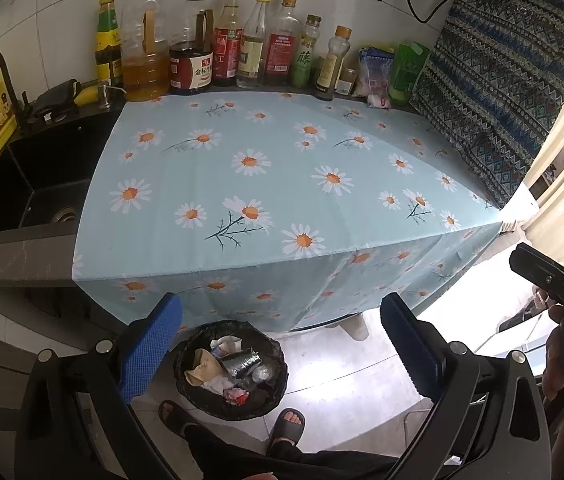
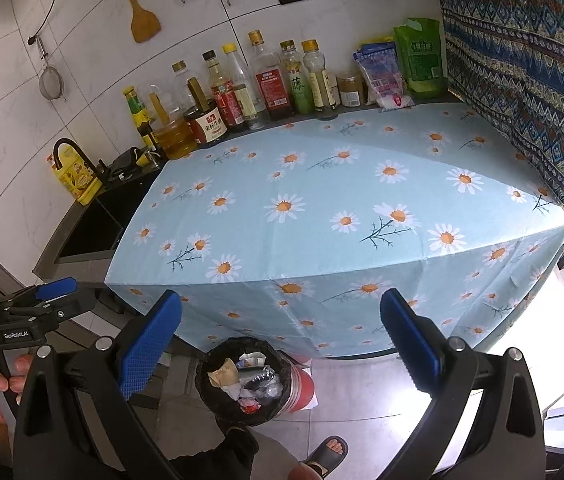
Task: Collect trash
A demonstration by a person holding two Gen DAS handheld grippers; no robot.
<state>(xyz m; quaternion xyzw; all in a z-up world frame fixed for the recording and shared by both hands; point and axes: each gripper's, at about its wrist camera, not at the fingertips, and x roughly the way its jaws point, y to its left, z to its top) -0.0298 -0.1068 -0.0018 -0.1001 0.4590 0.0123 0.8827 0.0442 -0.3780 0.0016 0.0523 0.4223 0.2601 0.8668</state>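
Observation:
A black-lined trash bin (image 1: 230, 370) stands on the floor below the table's front edge, holding crumpled paper, a dark wrapper, clear plastic and a red scrap. In the right wrist view the same bin (image 2: 251, 380) shows a red outer wall. My left gripper (image 1: 282, 350) hangs open above the bin, nothing between its blue pads. My right gripper (image 2: 279, 348) is also open and empty, held in front of the table edge. The left gripper (image 2: 47, 300) appears at the left of the right wrist view, held by a hand. No trash is visible on the daisy tablecloth (image 1: 282, 184).
Bottles of oil and sauce (image 1: 209, 44) line the back wall, with bags (image 1: 394, 72) beside them. A black sink (image 1: 29, 188) lies left of the table. A patterned cloth (image 1: 502, 80) hangs at the right. The person's sandalled feet (image 1: 288, 428) stand by the bin.

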